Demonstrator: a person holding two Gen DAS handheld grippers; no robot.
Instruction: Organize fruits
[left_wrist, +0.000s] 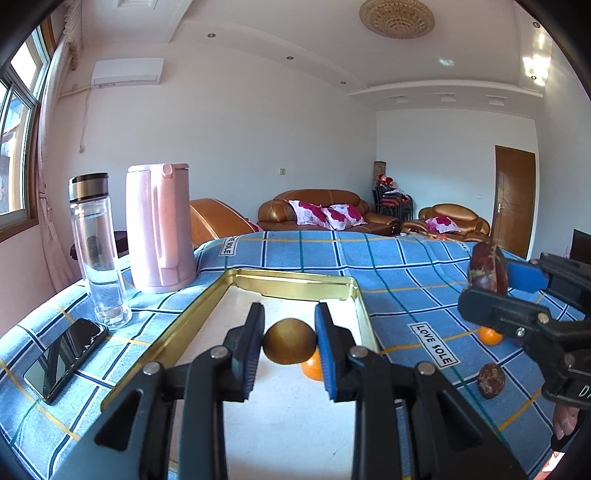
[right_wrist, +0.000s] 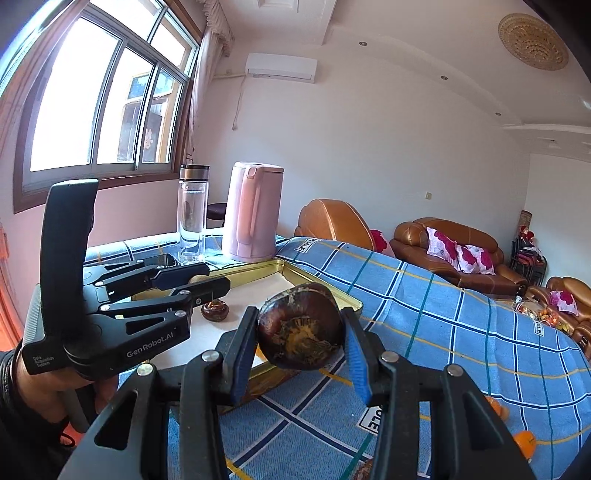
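While a blue checked tablecloth (left_wrist: 399, 266) covers the table, the left gripper (left_wrist: 290, 341) is seen from its own camera clamped on a round golden-brown fruit (left_wrist: 290, 340), held above the white floor of a shallow gold-rimmed rectangular tin tray (left_wrist: 295, 284). A small orange citrus fruit (left_wrist: 311, 370) lies just behind and below the held fruit, by the tray's right wall. White labels printed "LOVE SOLE" (left_wrist: 435, 344) are sewn onto the cloth. To the right, the right gripper (left_wrist: 491, 273) is seen gripping a dark red-brown mottled fruit (left_wrist: 484, 269); another dark mottled fruit (left_wrist: 491, 380) and a second orange citrus (left_wrist: 489, 336) rest on the cloth below it. At left, a clear glass bottle with a steel cap (left_wrist: 98, 251), a pale pink plastic kettle (left_wrist: 159, 229) and a black smartphone (left_wrist: 64, 360) are placed beside the tray.

From the right wrist camera, the right gripper (right_wrist: 301, 330) is shown with its blue pads closed against the dark red-brown mottled fruit (right_wrist: 300, 326), held over the tray's near corner (right_wrist: 351, 301). The left gripper (right_wrist: 201, 282), marked "GenRobot.AI" (right_wrist: 149, 350) and "Data Acquisition System", is held in a person's hand (right_wrist: 55, 387) over the tray, a pale sliver of fruit showing between its fingers. A small dark brown fruit (right_wrist: 214, 310) sits inside the tray. Two orange citrus fruits (right_wrist: 524, 443) lie on the cloth at lower right.
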